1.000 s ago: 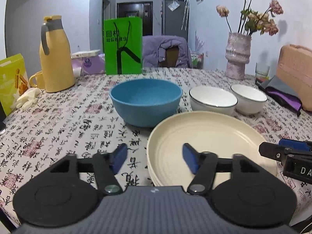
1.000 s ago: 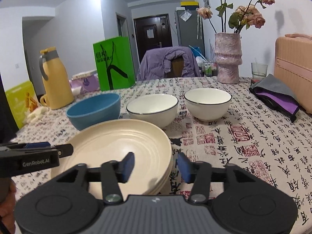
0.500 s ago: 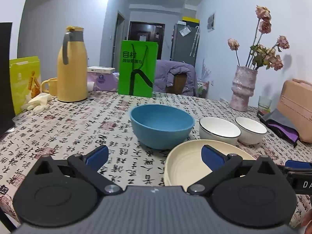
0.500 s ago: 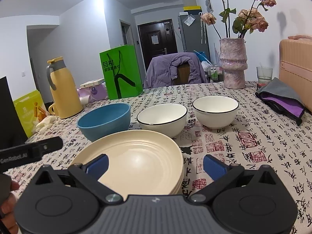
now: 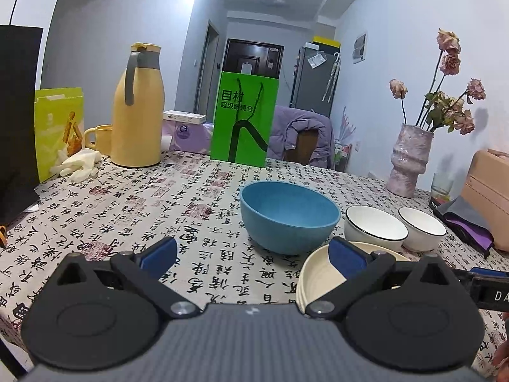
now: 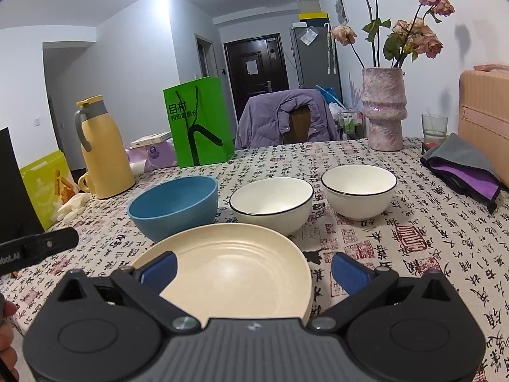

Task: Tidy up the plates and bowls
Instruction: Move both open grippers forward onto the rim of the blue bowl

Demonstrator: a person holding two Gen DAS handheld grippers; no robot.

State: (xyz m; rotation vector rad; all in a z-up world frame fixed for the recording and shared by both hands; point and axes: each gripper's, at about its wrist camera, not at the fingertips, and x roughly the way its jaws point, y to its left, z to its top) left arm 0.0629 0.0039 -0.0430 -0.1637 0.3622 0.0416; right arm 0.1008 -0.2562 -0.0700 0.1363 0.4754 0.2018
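Observation:
A stack of cream plates lies near the table's front edge. Behind it stand a blue bowl and two white bowls with black rims, one in the middle and one to the right. My left gripper is open, left of the plates and in front of the blue bowl, holding nothing. My right gripper is open, its fingers spread on either side of the plate stack's near part without touching it.
On the patterned tablecloth stand a yellow jug, a yellow mug, a green paper bag, a pink vase with dried flowers, a glass, a grey-purple cloth and a tan case. A chair with a purple jacket stands behind.
Both grippers opened from half-closed to wide. The left gripper drew back and left off the plates and tilted up, so more of the room shows. The right gripper stayed roughly in place.

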